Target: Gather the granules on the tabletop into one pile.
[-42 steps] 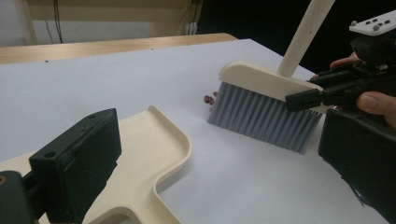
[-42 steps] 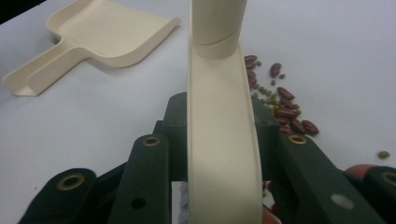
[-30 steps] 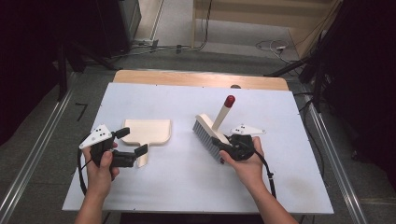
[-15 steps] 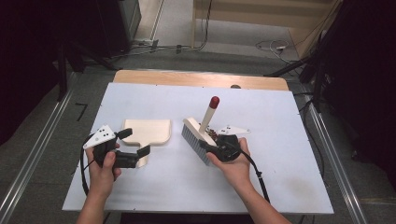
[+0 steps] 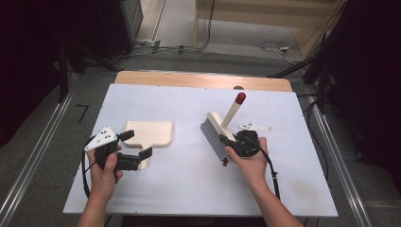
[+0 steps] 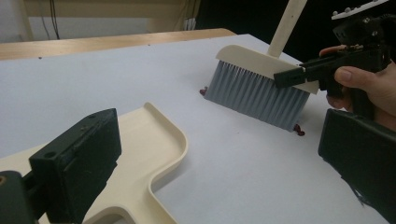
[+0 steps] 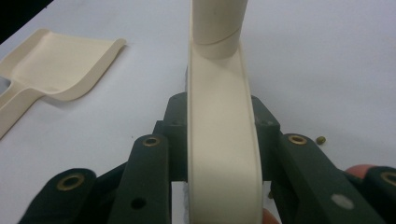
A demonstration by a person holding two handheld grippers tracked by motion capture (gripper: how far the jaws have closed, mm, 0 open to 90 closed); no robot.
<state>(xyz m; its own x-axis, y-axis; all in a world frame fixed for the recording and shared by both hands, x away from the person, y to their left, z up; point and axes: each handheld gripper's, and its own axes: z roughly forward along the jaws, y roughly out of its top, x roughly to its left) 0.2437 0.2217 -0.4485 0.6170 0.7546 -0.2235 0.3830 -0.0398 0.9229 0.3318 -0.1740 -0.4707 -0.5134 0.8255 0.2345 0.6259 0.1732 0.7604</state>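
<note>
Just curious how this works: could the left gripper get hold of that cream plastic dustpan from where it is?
Probably yes. The left gripper has its jaws standing open either side of the handle of the cream plastic dustpan, with nothing between them and it.

A white table (image 5: 189,189) with a wooden strip (image 5: 198,80) along its far edge stands on a grey floor (image 5: 227,59). Metal rails (image 5: 35,156) run along both sides. Cables (image 5: 276,46) lie on the floor beyond, near a light wooden panel (image 5: 265,12). Dark curtains (image 5: 369,71) close off left and right.
</note>
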